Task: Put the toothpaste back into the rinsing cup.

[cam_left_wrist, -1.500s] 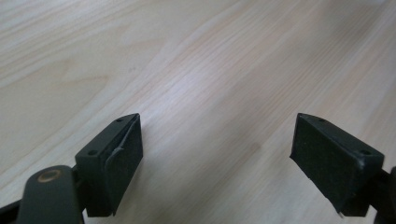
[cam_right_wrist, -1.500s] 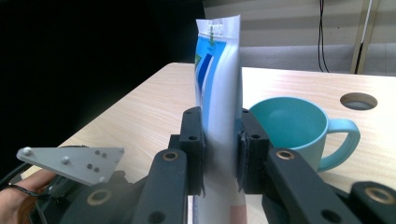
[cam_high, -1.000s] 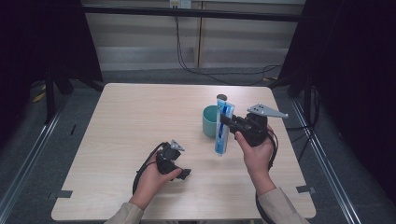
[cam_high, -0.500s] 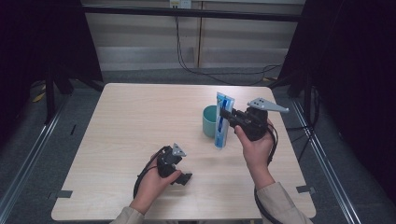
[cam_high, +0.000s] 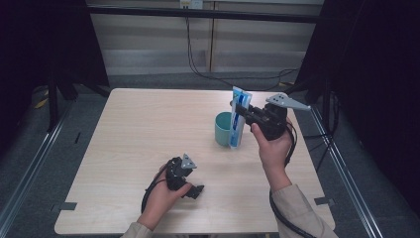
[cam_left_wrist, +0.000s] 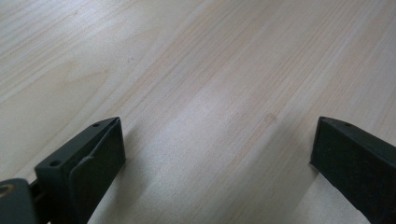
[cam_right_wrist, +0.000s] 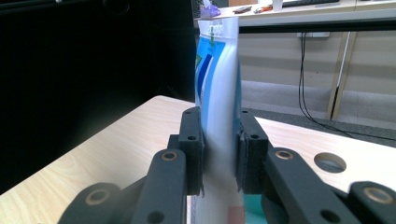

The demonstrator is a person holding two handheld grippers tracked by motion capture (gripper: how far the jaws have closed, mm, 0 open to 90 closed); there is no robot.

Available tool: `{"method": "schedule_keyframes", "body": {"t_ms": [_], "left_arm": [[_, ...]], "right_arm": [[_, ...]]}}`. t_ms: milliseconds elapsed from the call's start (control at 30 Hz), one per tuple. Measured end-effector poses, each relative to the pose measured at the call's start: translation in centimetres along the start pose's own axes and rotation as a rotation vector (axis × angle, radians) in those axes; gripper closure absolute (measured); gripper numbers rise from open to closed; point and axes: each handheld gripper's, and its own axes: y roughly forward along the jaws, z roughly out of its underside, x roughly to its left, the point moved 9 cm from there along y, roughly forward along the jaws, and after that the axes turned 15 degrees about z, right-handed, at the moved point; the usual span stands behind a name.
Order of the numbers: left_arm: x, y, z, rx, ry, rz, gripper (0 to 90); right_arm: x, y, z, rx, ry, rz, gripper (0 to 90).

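A blue and white tube (cam_high: 239,119) stands upright in the air, pinched at mid-height by my right gripper (cam_high: 241,110), just right of a teal cup (cam_high: 223,128) on the table. In the right gripper view both pads (cam_right_wrist: 194,140) press the tube (cam_right_wrist: 217,79) flat, and the cup's teal rim (cam_right_wrist: 252,205) shows below. My left gripper (cam_high: 192,187) rests low over the table near the front edge. Its jaws have just been opening and stand wide (cam_left_wrist: 217,130) over bare wood, nothing between them.
The light wooden table (cam_high: 143,124) has a round cable hole (cam_right_wrist: 329,162) near its far side. Dark curtains stand at both sides, and cables run down the back wall. Each gripper trails a black cable toward the person's sleeves.
The right gripper has lifted the tube a little higher beside the cup. The left hand has stayed near the front edge.
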Motion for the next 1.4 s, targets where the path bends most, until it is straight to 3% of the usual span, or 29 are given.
{"method": "schedule_keyframes", "body": {"t_ms": [467,600,1400], "left_arm": [[0.0,0.1,0.2,-0.045,0.017,0.005,0.0],[0.1,0.1,0.2,-0.074,0.024,0.004,0.0],[0.1,-0.1,0.3,-0.069,0.034,-0.001,0.0]], "right_arm": [[0.3,1.1,-2.0,-0.025,-0.003,0.021,75.7],[0.3,1.6,-2.5,-0.03,0.02,0.018,75.7],[-0.1,4.3,-4.0,-0.05,0.001,0.072,75.7]]}}
